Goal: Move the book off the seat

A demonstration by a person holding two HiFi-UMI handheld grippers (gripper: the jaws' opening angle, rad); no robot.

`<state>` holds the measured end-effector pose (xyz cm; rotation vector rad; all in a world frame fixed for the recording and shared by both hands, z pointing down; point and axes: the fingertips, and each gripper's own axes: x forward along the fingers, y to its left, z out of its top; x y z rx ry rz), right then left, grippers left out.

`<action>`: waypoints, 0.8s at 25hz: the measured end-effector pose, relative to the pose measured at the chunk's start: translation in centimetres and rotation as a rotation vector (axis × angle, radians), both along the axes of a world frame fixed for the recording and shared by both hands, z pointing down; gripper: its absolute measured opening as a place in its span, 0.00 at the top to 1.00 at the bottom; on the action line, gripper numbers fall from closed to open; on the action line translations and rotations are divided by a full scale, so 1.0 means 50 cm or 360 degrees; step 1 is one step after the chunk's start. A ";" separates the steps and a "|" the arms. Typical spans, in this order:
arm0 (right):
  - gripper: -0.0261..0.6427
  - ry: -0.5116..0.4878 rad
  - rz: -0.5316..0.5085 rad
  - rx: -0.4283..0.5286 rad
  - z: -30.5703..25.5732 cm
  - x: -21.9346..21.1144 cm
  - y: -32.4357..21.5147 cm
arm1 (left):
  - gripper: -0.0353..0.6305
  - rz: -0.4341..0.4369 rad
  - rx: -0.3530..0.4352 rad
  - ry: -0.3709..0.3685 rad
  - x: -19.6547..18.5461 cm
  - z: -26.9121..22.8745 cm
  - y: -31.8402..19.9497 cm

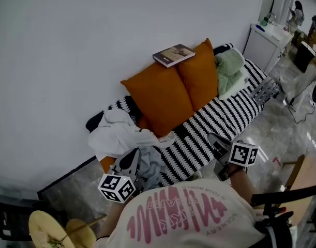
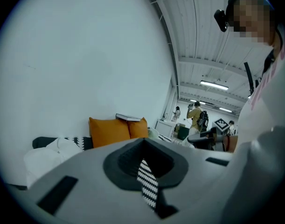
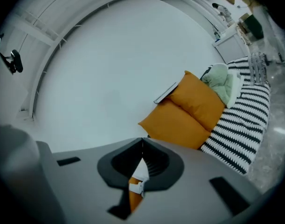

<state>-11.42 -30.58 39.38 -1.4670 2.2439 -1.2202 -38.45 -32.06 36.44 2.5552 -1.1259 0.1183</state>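
A dark-covered book (image 1: 173, 55) lies flat on top of two orange cushions (image 1: 170, 94) that lean on the white wall at the back of a black-and-white striped sofa (image 1: 225, 118). It also shows as the book (image 2: 128, 117) in the left gripper view and the book (image 3: 164, 94) in the right gripper view. My left gripper (image 1: 131, 161) hovers over the sofa's near end, its jaws together and empty. My right gripper (image 1: 218, 141) is over the seat's front edge, also shut with nothing in it. Both are well short of the book.
White clothing (image 1: 115, 130) is heaped at the sofa's near end, and a green cloth (image 1: 229, 70) sits beside the cushions. A white cabinet (image 1: 265, 41) stands past the far end. A wooden chair (image 1: 301, 175) is at my right. People (image 2: 196, 116) stand far off.
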 end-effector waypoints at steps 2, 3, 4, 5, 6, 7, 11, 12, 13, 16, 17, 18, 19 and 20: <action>0.94 -0.0022 -0.0018 0.0000 -0.003 0.005 -0.025 | 0.94 -0.0029 -0.0001 -0.0005 0.001 -0.004 -0.013; 0.94 -0.0031 -0.0031 0.0002 -0.006 0.005 -0.037 | 0.94 -0.0039 -0.0004 -0.0006 0.002 -0.006 -0.020; 0.94 -0.0034 -0.0046 0.0005 -0.009 0.006 -0.049 | 0.94 -0.0051 -0.0006 -0.0006 0.004 -0.007 -0.027; 0.94 -0.0031 -0.0063 0.0007 -0.011 0.007 -0.060 | 0.93 -0.0065 -0.0007 -0.0005 0.006 -0.009 -0.034; 0.94 -0.0027 -0.0079 0.0007 -0.012 0.009 -0.069 | 0.94 -0.0080 -0.0008 -0.0004 0.009 -0.011 -0.040; 0.94 -0.0023 -0.0093 0.0005 -0.013 0.013 -0.078 | 0.93 -0.0093 -0.0010 -0.0003 0.013 -0.013 -0.045; 0.94 -0.0026 -0.0126 0.0001 -0.012 0.034 -0.109 | 0.94 -0.0147 -0.0030 0.0028 0.027 -0.019 -0.061; 0.94 -0.0031 -0.0132 0.0001 -0.012 0.038 -0.118 | 0.94 -0.0160 -0.0032 0.0030 0.029 -0.021 -0.063; 0.94 -0.0038 -0.0138 0.0001 -0.012 0.041 -0.127 | 0.94 -0.0171 -0.0033 0.0025 0.031 -0.021 -0.065; 0.94 -0.0064 -0.0172 0.0005 -0.011 0.047 -0.150 | 0.93 -0.0207 -0.0038 -0.0002 0.032 -0.020 -0.067; 0.94 -0.0069 -0.0182 0.0006 -0.010 0.049 -0.157 | 0.93 -0.0225 -0.0043 -0.0004 0.031 -0.019 -0.066; 0.94 -0.0071 -0.0190 0.0006 -0.009 0.052 -0.163 | 0.94 -0.0243 -0.0049 -0.0003 0.031 -0.017 -0.066; 0.94 -0.0073 -0.0196 0.0005 -0.008 0.056 -0.170 | 0.94 -0.0259 -0.0054 -0.0005 0.031 -0.016 -0.065; 0.94 -0.0077 -0.0202 0.0003 -0.007 0.058 -0.176 | 0.94 -0.0273 -0.0057 -0.0009 0.030 -0.015 -0.065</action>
